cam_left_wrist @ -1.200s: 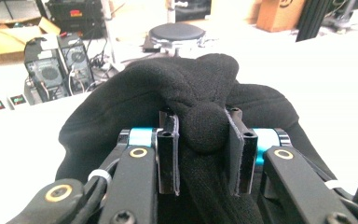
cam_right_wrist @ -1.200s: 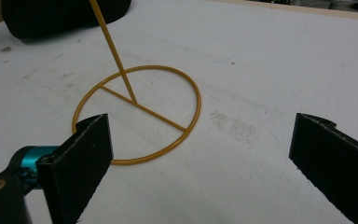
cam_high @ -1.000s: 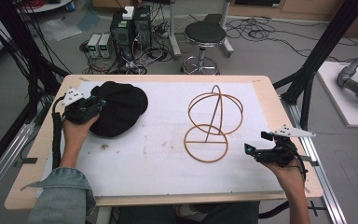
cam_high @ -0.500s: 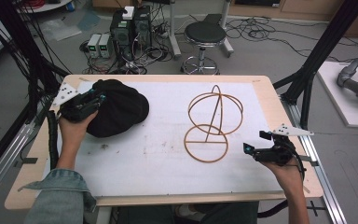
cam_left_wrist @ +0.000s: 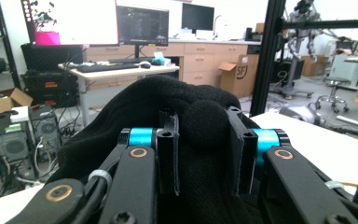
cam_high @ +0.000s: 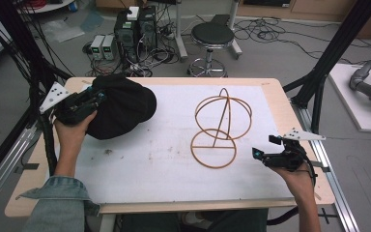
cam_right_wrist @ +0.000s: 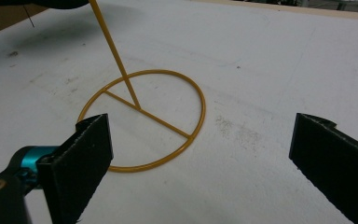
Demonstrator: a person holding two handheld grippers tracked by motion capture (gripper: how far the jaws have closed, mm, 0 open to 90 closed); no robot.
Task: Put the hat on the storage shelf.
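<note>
A black fabric hat (cam_high: 123,110) is at the table's far left, its left part bunched and raised. My left gripper (cam_high: 98,98) is shut on a fold of that hat (cam_left_wrist: 168,95); in the left gripper view black cloth bulges between the two jaws (cam_left_wrist: 205,140). A yellow wire hat stand (cam_high: 221,126) with a round base ring stands right of centre. My right gripper (cam_high: 257,153) hovers open just right of the stand's base, holding nothing. In the right gripper view the base ring and crossbar (cam_right_wrist: 161,120) lie ahead between the wide-apart jaws (cam_right_wrist: 203,135).
A white mat (cam_high: 164,159) covers the wooden table (cam_high: 290,121). Black frame posts (cam_high: 331,53) rise at the table's far corners. Behind the table there are a stool (cam_high: 212,36), computer boxes (cam_high: 135,26) and cables on the floor.
My left gripper has drawn the hat's edge a little left and back, raising it. The right gripper has hardly moved.
</note>
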